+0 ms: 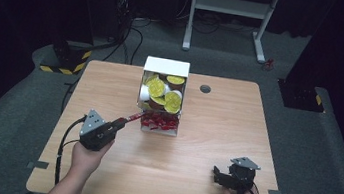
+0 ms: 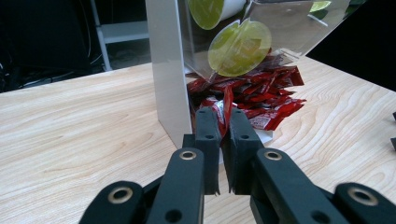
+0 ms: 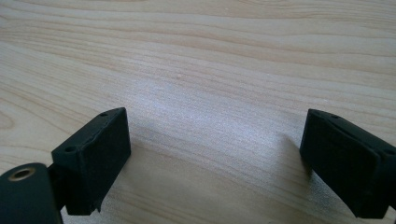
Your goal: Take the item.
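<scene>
A white box (image 1: 166,66) with a clear front stands at the table's far middle. It holds yellow-lidded cups (image 1: 157,86) above a pile of red sachets (image 1: 159,121). My left gripper (image 1: 125,120) reaches toward the pile from the lower left, shut on one red sachet (image 1: 135,117). In the left gripper view the sachet (image 2: 228,100) stands on edge between the closed jaws of the left gripper (image 2: 225,123), beside the box's white wall (image 2: 168,70), with a yellow-lidded cup (image 2: 239,48) above and the pile (image 2: 266,100) behind. My right gripper (image 1: 217,176) rests open near the front right edge, and its own view shows the right gripper (image 3: 215,158) over bare wood.
The wooden table (image 1: 194,145) has a round cable hole (image 1: 205,89) to the right of the box. A white desk frame (image 1: 232,6) stands on the floor behind, and a yellow-black striped base (image 1: 66,60) lies off the far left corner.
</scene>
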Available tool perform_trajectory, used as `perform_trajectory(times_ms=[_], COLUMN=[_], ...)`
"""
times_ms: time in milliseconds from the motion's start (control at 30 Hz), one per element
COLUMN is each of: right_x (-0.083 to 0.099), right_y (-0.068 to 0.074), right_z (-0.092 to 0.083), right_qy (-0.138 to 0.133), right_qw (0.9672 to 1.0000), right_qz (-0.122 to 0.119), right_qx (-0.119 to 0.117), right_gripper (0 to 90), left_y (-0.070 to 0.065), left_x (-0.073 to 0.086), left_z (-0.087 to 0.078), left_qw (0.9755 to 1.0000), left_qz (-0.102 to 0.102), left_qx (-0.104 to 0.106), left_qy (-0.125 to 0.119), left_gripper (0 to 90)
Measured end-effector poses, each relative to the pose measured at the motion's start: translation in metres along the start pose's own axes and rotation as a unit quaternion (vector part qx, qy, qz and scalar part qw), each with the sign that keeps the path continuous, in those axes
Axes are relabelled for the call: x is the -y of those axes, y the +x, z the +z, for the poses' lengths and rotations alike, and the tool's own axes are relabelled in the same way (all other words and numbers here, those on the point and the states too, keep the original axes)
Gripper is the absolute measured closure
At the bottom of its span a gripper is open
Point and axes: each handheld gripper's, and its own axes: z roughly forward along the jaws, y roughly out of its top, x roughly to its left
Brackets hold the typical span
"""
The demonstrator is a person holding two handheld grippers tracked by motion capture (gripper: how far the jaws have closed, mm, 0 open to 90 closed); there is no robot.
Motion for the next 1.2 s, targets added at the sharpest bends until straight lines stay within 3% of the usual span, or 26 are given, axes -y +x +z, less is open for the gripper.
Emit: perform_trajectory(times_ms=[1200], right_x=[0.0], right_y=[0.0], right_z=[0.0], right_qy=[0.0], right_qw=[1.0], right_qz=[0.0], right_qx=[0.0], right_gripper=[8.5], left_y=[0.013], left_x=[0.004], left_z=[-0.029], left_qw=[0.9994], left_qz=[-0.02], left_qx=[-0.018], left_qy=[-0.019], left_gripper=[85.2])
